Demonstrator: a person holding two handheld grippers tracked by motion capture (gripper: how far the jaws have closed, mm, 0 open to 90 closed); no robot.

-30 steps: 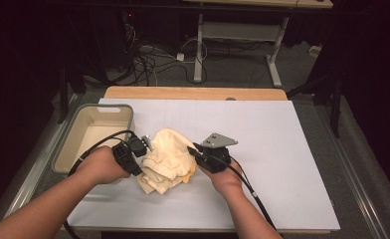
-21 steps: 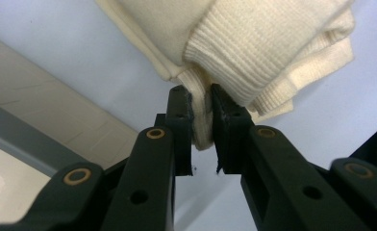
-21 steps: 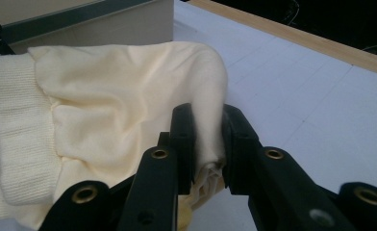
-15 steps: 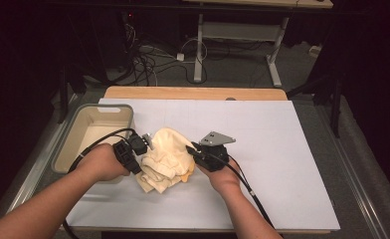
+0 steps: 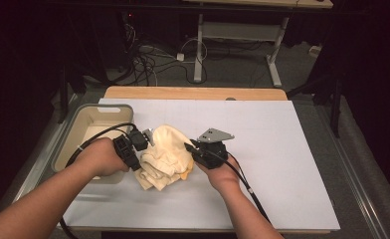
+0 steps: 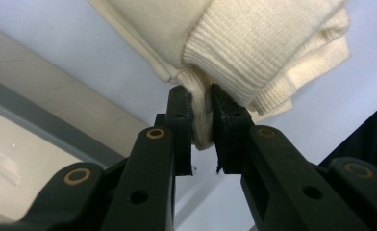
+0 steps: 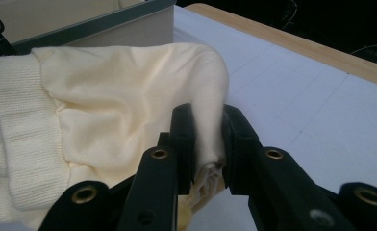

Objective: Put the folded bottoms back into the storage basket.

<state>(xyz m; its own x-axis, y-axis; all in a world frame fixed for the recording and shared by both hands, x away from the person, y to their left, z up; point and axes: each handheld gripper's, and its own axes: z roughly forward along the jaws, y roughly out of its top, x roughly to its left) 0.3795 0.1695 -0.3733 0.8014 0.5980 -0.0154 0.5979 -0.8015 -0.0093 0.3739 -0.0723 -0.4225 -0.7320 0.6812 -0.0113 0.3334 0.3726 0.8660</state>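
A crumpled cream garment (image 5: pixel 165 157) with ribbed knit cuffs lies on the white table sheet between my two hands. My left gripper (image 5: pixel 142 146) holds its left side; in the left gripper view (image 6: pixel 202 122) the jaws pinch a ribbed knit edge (image 6: pixel 254 45). On the garment's right side sits my right gripper (image 5: pixel 189 149). The right gripper view (image 7: pixel 207 144) has its jaws shut on a fold of the smooth cream cloth (image 7: pixel 119 110). Part of the garment is lifted off the sheet between the two grips.
A grey bin (image 5: pixel 78 127) with a pale inside stands at the table's left, just behind my left hand. A wooden strip (image 5: pixel 195 93) runs along the far edge. White sheet (image 5: pixel 282 159) stretches to the right. Cables and a table frame lie on the floor beyond.
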